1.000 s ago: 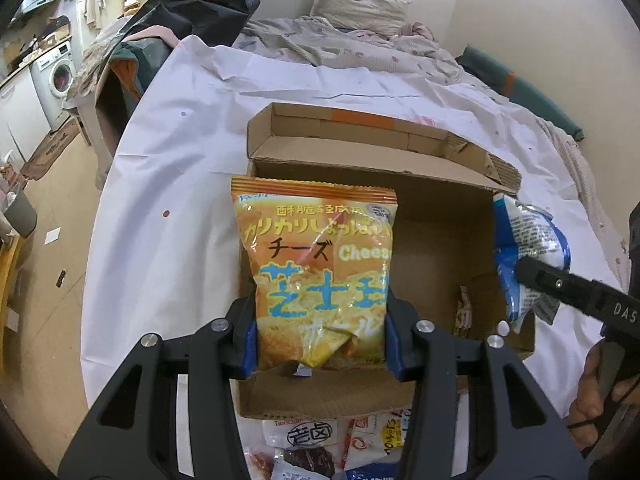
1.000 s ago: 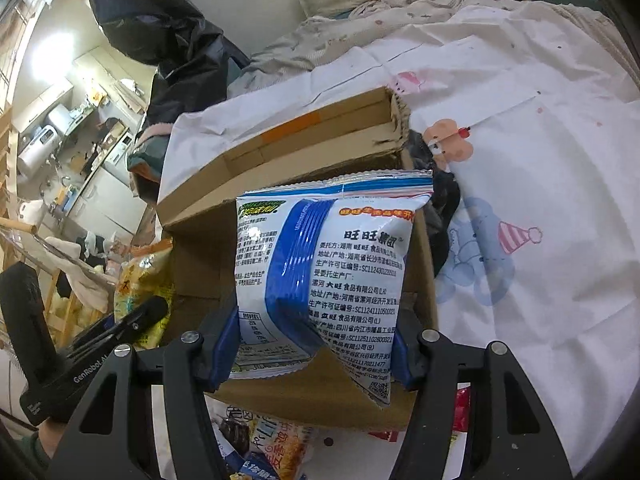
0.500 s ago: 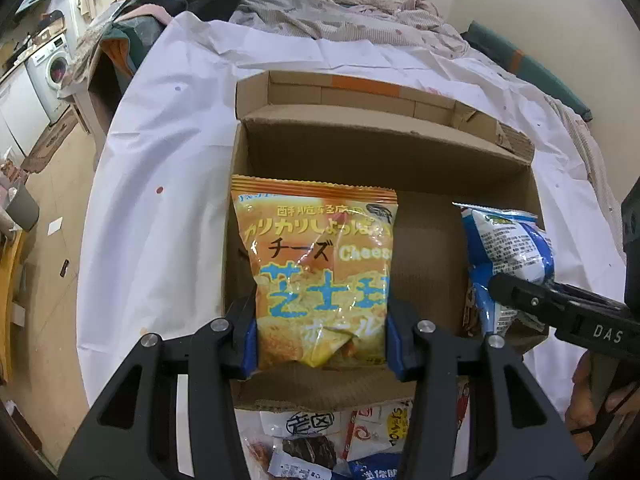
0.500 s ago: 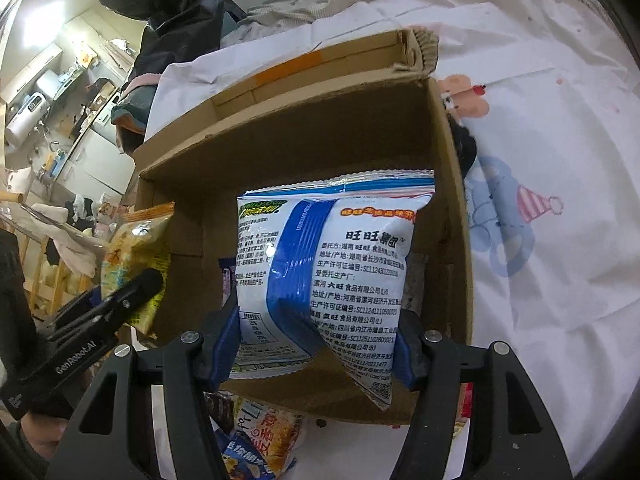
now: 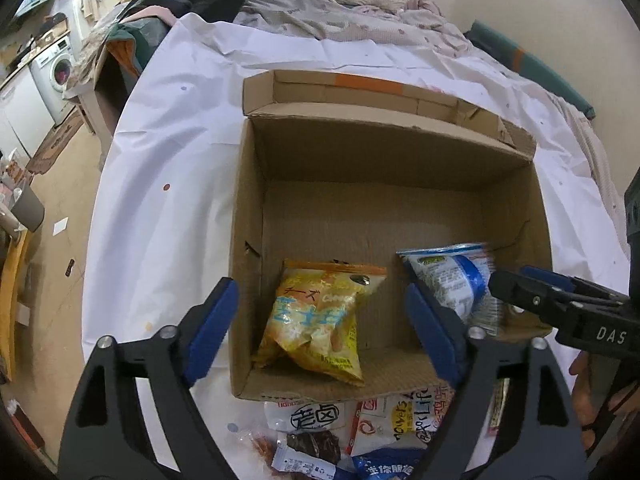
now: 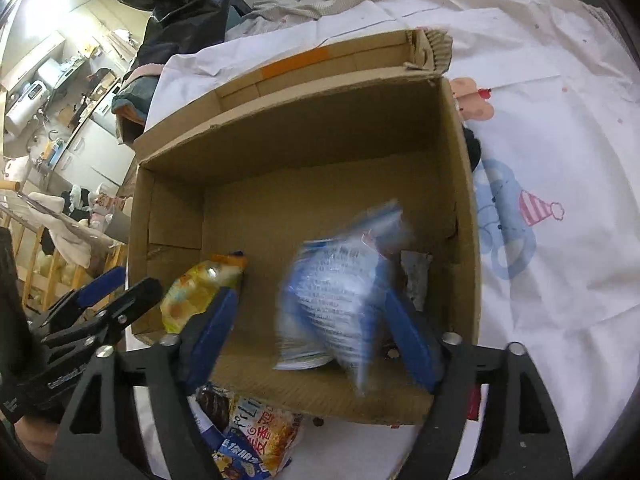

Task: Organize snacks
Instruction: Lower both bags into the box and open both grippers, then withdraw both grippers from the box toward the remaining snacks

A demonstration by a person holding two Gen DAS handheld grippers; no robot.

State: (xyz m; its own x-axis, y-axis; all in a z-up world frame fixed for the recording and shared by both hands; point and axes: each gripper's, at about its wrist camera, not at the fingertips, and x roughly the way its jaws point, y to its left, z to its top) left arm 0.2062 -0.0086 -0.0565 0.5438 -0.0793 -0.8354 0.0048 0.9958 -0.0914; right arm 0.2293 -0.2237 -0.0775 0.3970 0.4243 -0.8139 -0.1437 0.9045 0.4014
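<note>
An open cardboard box (image 5: 384,148) (image 6: 288,128) lies on a white sheet. My left gripper (image 5: 320,328) is open over the box's near left part. An orange cheese snack bag (image 5: 320,320) lies inside below it, free of the fingers; it also shows in the right wrist view (image 6: 200,288). My right gripper (image 6: 312,336) is open over the near right part. A blue and white snack bag (image 6: 340,300) is blurred between its fingers, falling into the box; it also shows in the left wrist view (image 5: 452,276).
Several loose snack packets (image 5: 360,432) (image 6: 248,432) lie on the sheet in front of the box's near wall. A white printed sheet (image 6: 560,160) covers the bed. Rumpled bedding (image 5: 340,12) lies at the far end. The floor (image 5: 52,240) drops off to the left.
Both grippers have opened over the box. The orange bag has dropped to the box floor and the blue and white bag is falling from the right gripper.
</note>
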